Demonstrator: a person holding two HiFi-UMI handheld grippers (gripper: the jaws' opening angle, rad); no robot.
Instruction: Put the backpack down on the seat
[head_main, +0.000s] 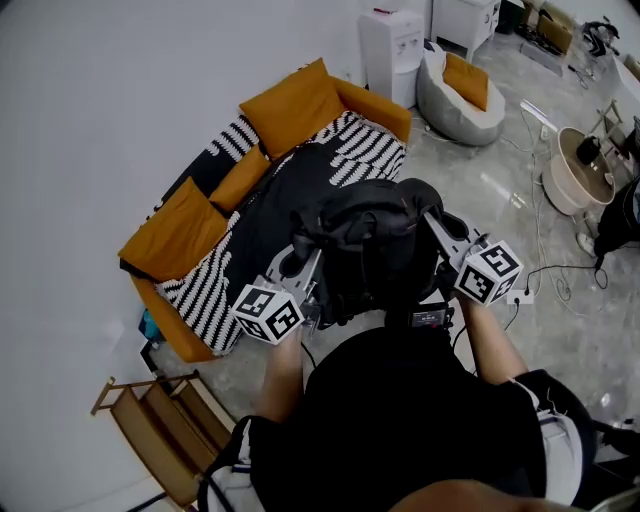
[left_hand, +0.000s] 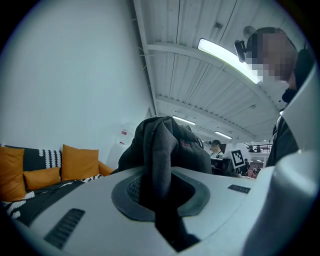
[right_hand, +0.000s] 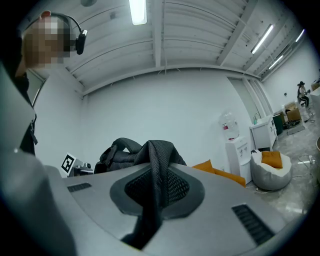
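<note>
Left gripper (head_main: 299, 263): jaws nearly together, pinched on a black mesh strap (left_hand: 161, 165) that runs up between the pads and over their tips.
Right gripper (head_main: 441, 233): jaws also close together, clamped on a second mesh strap (right_hand: 159, 170) that passes between the pads and loops over the top.
Backpack (head_main: 375, 245): black and slumped, just past both sets of jaw tips. It hangs between the two grippers, up in the air and not on the seat.
Left gripper view: the bag's bulk rises right behind the clamped strap, straight ahead of the jaws.
Right gripper view: the bag sits ahead and slightly left of the jaws.
Sofa (head_main: 350, 148): beyond the jaw tips, past the backpack, with a black-and-white striped cover and orange arms. In the left gripper view it lies left of the jaws.
Seat (head_main: 262, 218): dark cloth over it, ahead of the left jaws.
Cushions (head_main: 292, 105): orange, along the sofa back, farthest from the jaws.
Water dispenser (head_main: 392, 50): white, far ahead and right of the right jaws.
Beanbag (head_main: 452, 100): pale with an orange cushion on it, right of the dispenser.
Rack (head_main: 160, 425): wooden, on the floor behind and left of the left jaws.
</note>
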